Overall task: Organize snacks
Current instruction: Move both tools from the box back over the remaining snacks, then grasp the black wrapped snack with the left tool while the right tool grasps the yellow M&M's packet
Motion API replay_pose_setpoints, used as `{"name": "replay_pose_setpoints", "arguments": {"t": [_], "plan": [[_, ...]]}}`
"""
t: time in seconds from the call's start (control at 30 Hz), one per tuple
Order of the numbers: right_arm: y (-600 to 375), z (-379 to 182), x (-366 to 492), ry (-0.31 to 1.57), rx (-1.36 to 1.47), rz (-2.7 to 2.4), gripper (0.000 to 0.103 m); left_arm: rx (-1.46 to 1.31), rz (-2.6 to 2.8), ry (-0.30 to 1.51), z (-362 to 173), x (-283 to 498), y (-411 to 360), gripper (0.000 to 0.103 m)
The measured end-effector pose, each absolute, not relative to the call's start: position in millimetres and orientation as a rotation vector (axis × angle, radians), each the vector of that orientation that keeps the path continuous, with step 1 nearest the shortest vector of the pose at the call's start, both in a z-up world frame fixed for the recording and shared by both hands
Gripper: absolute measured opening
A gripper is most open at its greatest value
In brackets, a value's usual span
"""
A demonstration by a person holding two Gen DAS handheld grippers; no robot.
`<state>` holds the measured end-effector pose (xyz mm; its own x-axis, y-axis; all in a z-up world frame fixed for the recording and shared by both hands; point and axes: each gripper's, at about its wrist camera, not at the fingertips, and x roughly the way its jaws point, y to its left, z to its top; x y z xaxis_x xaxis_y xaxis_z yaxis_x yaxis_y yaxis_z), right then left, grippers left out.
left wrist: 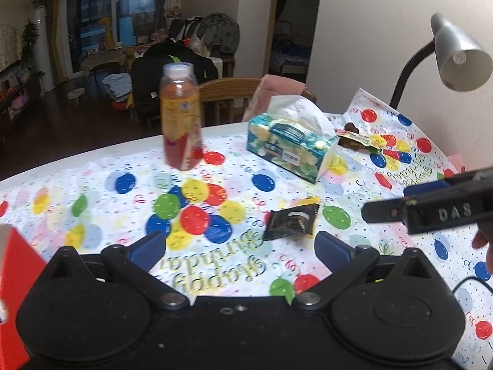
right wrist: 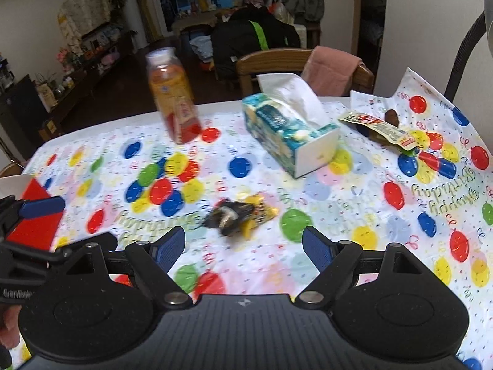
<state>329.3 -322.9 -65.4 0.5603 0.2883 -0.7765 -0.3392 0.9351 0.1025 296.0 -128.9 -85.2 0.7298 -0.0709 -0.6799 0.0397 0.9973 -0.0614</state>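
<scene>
Your left gripper (left wrist: 240, 246) and your right gripper (right wrist: 243, 246) both stand wide apart and hold nothing, hovering over the balloon tablecloth (right wrist: 339, 215); the dark snack packet (right wrist: 237, 215) lies flat just beyond your right fingers; the tissue box (right wrist: 289, 132) sits farther off, the juice bottle (right wrist: 172, 95) far left, another snack pack (right wrist: 379, 126) far right; a red box (right wrist: 37, 212) is near left.

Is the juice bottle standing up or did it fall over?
Standing up. The juice bottle stands on the tablecloth with its white cap on top, red drink inside.
</scene>
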Motion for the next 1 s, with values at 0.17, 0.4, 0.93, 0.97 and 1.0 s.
{"name": "replay_pose_setpoints", "arguments": {"t": [0.17, 0.4, 0.93, 0.97, 1.0], "plan": [[-336.0, -74.8, 360.8, 0.94, -0.025, 0.342, 0.083, -0.029, -0.088, 0.763, -98.8, 316.1, -146.5, 0.102], [-339.6, -89.5, 401.1, 0.999, 0.04, 0.317, 0.083, -0.006, -0.134, 0.786, -113.9, 342.8, -167.3, 0.1], [-321.7, -139.2, 451.6, 1.145, 0.189, 0.283, 0.062, 0.104, -0.225, 0.861, -158.8, 382.0, -191.6, 0.082], [-320.2, -142.1, 453.0, 1.152, 0.195, 0.283, 0.06, 0.11, -0.229, 0.863, -160.3, 383.7, -192.5, 0.08], [-319.1, -144.7, 454.5, 1.159, 0.203, 0.28, 0.059, 0.112, -0.236, 0.866, -162.1, 385.8, -193.3, 0.078]]}}
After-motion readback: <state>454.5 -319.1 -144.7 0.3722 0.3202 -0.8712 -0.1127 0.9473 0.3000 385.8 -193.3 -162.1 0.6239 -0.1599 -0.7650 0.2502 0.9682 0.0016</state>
